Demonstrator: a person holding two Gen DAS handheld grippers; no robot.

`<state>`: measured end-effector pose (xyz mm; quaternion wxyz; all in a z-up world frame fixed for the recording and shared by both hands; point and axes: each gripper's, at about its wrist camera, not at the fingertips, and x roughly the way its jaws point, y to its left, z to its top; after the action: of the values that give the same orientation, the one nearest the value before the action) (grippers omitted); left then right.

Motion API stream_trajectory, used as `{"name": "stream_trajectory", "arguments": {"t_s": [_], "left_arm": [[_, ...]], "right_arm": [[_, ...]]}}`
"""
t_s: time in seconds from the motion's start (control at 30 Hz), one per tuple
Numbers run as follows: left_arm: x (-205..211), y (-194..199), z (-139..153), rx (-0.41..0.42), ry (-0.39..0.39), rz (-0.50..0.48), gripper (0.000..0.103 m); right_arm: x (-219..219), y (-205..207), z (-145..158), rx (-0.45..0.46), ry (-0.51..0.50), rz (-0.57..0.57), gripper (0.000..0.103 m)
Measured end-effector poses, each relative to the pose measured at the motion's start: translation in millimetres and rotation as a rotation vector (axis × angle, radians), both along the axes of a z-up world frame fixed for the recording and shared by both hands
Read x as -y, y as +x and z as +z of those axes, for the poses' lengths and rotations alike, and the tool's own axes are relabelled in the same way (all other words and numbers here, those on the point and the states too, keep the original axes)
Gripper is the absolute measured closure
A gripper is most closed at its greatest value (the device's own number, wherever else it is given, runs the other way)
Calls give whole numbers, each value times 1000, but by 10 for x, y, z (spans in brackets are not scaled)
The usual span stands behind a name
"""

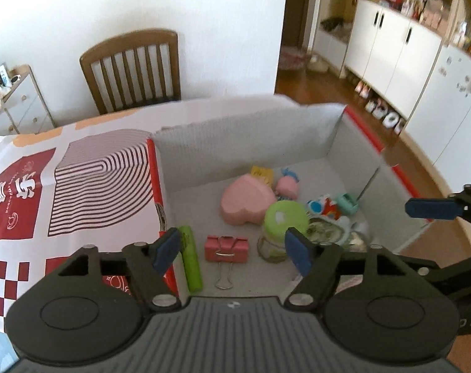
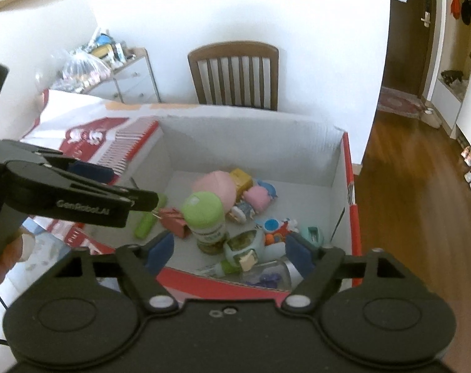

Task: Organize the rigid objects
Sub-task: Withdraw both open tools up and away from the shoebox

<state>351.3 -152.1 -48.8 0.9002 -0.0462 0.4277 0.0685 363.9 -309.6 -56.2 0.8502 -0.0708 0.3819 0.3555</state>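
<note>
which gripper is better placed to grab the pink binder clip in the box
Left, probably. The open left gripper frames the pink binder clip between its fingers. The right gripper, also open, hangs over the jar side.

The left gripper (image 2: 77,186), seen side-on in the right wrist view, carries the raised lettering "GenRobot.AI" along its black body. On the tablecloth (image 1: 27,199), the red panel near the table's left edge shows large white Chinese characters; one looks like "乐", the others are too distorted to read.
</note>
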Motion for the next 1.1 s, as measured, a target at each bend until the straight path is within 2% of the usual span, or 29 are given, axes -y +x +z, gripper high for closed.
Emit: {"name": "stream_trajectory", "arguments": {"t_s": [0.27,0.33,0.43,0.67,1.1], "left_arm": [[46,-339,275,99,-27,7,16],[54,-405,319,117,-41,8,14],[57,-491,366,145,-69,7,0],[53,-663,412,189,-98,10,0],[187,-903,463,215,-88,2,0]], "right_arm": [[129,-202,273,38,62,0,12],[160,-256,335,50,78,5,4],[197,-338,412,78,95,13,1],[282,-467,500,111,122,3,0],[371,-617,462,123,125,-36,0]]}}
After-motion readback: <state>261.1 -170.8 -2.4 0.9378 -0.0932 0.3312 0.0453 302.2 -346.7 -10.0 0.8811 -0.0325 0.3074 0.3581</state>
